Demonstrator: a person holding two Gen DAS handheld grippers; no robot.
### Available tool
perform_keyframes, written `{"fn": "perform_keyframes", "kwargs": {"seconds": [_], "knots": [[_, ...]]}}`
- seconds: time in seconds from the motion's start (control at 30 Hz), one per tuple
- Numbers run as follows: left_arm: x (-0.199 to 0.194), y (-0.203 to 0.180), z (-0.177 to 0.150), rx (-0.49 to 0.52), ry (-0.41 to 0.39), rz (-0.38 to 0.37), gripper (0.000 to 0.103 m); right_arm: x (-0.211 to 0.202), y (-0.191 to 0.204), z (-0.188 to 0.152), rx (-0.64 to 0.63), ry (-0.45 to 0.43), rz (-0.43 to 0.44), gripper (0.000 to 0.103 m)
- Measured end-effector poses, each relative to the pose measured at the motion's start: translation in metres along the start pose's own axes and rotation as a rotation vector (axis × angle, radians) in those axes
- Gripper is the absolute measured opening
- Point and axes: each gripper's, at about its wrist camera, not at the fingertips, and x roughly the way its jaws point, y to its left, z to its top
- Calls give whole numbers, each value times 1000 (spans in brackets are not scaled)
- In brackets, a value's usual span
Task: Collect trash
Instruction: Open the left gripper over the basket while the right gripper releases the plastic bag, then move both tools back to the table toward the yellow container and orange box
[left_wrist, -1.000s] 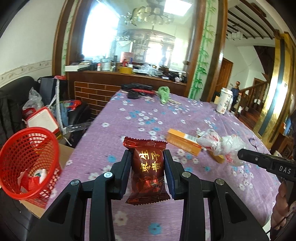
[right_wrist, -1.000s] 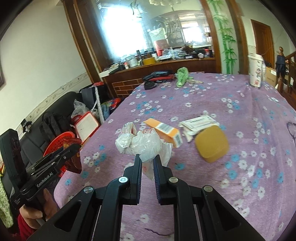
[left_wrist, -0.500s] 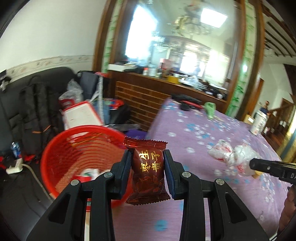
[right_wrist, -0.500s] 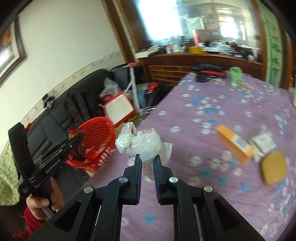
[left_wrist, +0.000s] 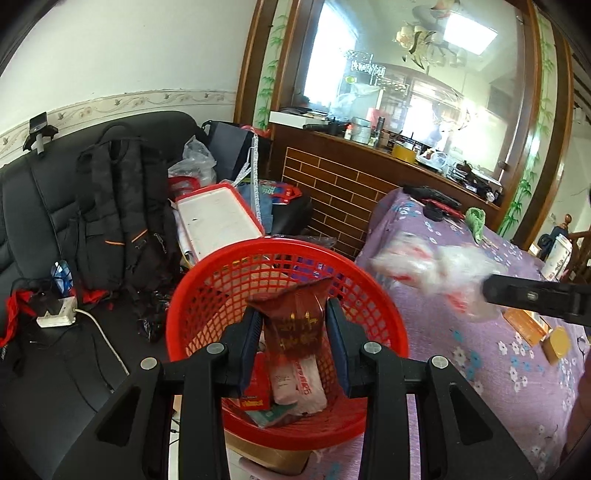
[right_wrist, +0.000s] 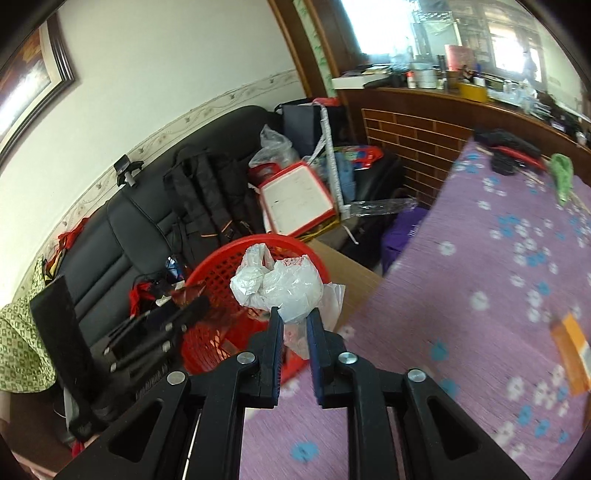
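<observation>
My left gripper (left_wrist: 293, 332) is over the red mesh basket (left_wrist: 207, 280) with a dark red snack wrapper (left_wrist: 295, 325) between its jaws; the jaws stand a little wider than the wrapper, which is blurred and tilted. Several wrappers lie in the basket's bottom. My right gripper (right_wrist: 295, 325) is shut on a crumpled white plastic bag (right_wrist: 284, 286), held just off the table's left edge beside the basket (right_wrist: 221, 266). The bag also shows blurred in the left wrist view (left_wrist: 436, 269), right of the basket.
The basket stands on a cardboard box (right_wrist: 347, 266) beside the purple flowered table (right_wrist: 498, 277). An orange box (right_wrist: 572, 354) and a yellow lid (left_wrist: 556, 343) lie on the table. A black sofa (left_wrist: 44, 206) with a backpack (left_wrist: 118, 206) and clutter is behind.
Both grippers swung left from the table to the basket. The left gripper's jaws have parted and the red wrapper is slipping down; the right still holds the bag.
</observation>
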Motion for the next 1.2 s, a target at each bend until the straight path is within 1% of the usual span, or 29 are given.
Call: {"fn": "perform_keyframes", "kwargs": {"seconds": [0.03, 0.07, 0.1, 0.17, 0.27, 0.3, 0.37, 0.43, 0.47, 0.7, 0.8, 0.83, 0.9, 0.93, 0.97, 1.0, 1.03, 1.07, 1.13, 1.2], "knots": [[1, 2, 1, -6, 1, 4, 41, 6, 0, 2, 1, 8, -1, 27], [1, 3, 1, -14, 2, 6, 54, 8, -1, 3, 7, 8, -1, 32], [0, 5, 1, -28, -4, 5, 58, 8, -4, 2, 15, 6, 2, 32], [-3, 6, 3, -34, -14, -4, 58, 1, -11, -3, 19, 2, 8, 32], [-9, -1, 0, -15, -27, -10, 58, -20, -28, -14, 33, -21, -20, 33], [-9, -3, 0, -9, -25, -13, 58, -26, -32, -16, 35, -27, -30, 34], [-10, -15, -4, 6, -20, -41, 59, -46, -46, -29, 48, -52, -69, 40], [-11, -34, -8, 25, -11, -76, 60, -63, -60, -41, 63, -62, -101, 45], [-10, -47, -12, 43, -2, -102, 60, -69, -67, -46, 74, -65, -113, 45], [-2, -131, -38, 176, 70, -215, 62, -126, -135, -94, 198, -93, -199, 45], [0, -167, -49, 224, 106, -269, 62, -155, -170, -112, 288, -120, -242, 45], [0, -178, -52, 238, 115, -281, 62, -166, -183, -117, 307, -135, -261, 45], [-1, -199, -57, 267, 131, -303, 63, -186, -207, -125, 339, -156, -341, 48], [-2, -209, -59, 284, 138, -317, 63, -198, -222, -130, 358, -169, -400, 52], [-3, -218, -61, 300, 139, -328, 63, -205, -232, -132, 360, -175, -437, 60], [-5, -227, -62, 321, 138, -334, 65, -209, -239, -133, 351, -171, -474, 65], [-7, -237, -64, 343, 135, -338, 66, -214, -250, -134, 325, -153, -533, 72], [-9, -245, -65, 361, 131, -344, 66, -214, -257, -135, 297, -132, -577, 76], [-12, -256, -68, 381, 131, -354, 67, -210, -267, -135, 231, -85, -634, 76], [-11, -266, -70, 395, 137, -361, 68, -200, -271, -135, 176, -46, -654, 79]]}}
